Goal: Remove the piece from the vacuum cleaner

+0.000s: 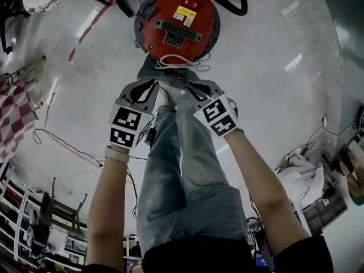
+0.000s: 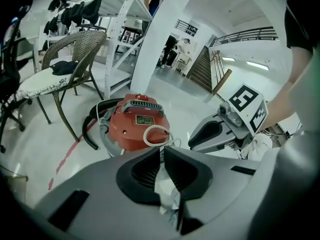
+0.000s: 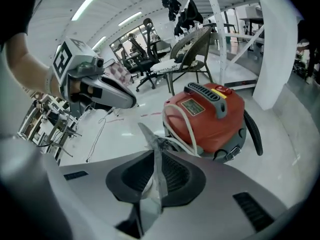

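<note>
Left gripper (image 1: 151, 85), right gripper (image 1: 192, 86) both clamped tight on thin grey piece (image 1: 160, 71), at 6 o'clock of vacuum (image 1: 176, 21). Pull evenly toward 6, likely snag: white cord (image 1: 177, 63).

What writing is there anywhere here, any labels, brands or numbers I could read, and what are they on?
No text can be read.
Yellow label on the red vacuum cleaner: too small to read.
Dark plate on its top: blurred.
Wall sign: too small.
Marker cubes: black-and-white patterns, not words.
</note>
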